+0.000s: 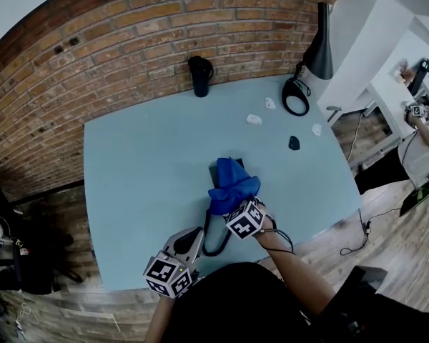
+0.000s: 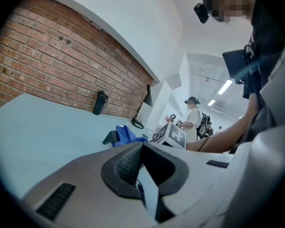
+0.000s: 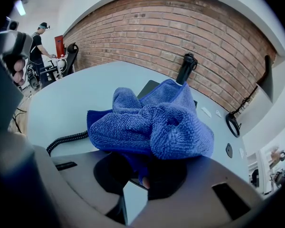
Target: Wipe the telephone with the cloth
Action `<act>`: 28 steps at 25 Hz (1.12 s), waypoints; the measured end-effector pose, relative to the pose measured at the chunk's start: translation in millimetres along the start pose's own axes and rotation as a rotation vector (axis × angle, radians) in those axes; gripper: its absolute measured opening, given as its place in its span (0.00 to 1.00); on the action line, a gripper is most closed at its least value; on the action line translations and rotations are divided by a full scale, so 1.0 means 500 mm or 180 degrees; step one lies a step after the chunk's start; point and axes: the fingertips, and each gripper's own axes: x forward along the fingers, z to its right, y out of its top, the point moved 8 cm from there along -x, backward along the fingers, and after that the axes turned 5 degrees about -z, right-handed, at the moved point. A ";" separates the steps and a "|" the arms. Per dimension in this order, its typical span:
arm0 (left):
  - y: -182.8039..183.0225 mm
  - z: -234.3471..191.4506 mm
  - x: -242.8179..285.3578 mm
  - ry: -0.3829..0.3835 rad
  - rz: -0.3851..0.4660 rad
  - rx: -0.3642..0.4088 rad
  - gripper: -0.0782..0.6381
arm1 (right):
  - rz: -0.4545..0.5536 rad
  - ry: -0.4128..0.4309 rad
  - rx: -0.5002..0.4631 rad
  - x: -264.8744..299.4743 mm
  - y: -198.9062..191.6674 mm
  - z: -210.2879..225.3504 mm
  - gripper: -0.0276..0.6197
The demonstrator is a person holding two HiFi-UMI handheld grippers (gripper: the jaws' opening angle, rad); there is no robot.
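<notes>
My right gripper (image 3: 141,172) pinches the blue cloth (image 3: 152,122) over the telephone (image 1: 216,171). My left gripper (image 2: 142,146), pressed together and empty, hovers near the telephone's cord (image 3: 66,140).

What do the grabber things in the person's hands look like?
The left hand-held gripper and right hand-held gripper are light grey shells with black ribbed pads, each carrying a cube of black-and-white square markers. The person wears a black top.

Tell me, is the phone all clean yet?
Done: the right gripper is shut on the blue cloth, which lies bunched on the telephone. In hand: the wiping; how clean it is cannot be seen. The left gripper is shut, empty, near the coiled cord. Left: finish wiping.
</notes>
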 end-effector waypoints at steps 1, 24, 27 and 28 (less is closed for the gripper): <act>0.000 0.000 0.001 -0.0001 -0.0001 0.0001 0.13 | -0.0003 0.0003 0.0003 0.000 -0.001 -0.001 0.14; -0.009 -0.006 -0.002 0.0011 0.0000 -0.0011 0.13 | -0.0123 0.0167 0.0094 -0.001 -0.048 -0.026 0.14; -0.009 -0.007 -0.006 0.0023 0.0000 -0.0025 0.13 | -0.0143 0.0208 0.0049 -0.003 -0.052 -0.030 0.14; -0.008 -0.006 -0.007 0.0025 0.0003 -0.0028 0.13 | -0.0163 0.0241 0.0034 -0.005 -0.054 -0.031 0.14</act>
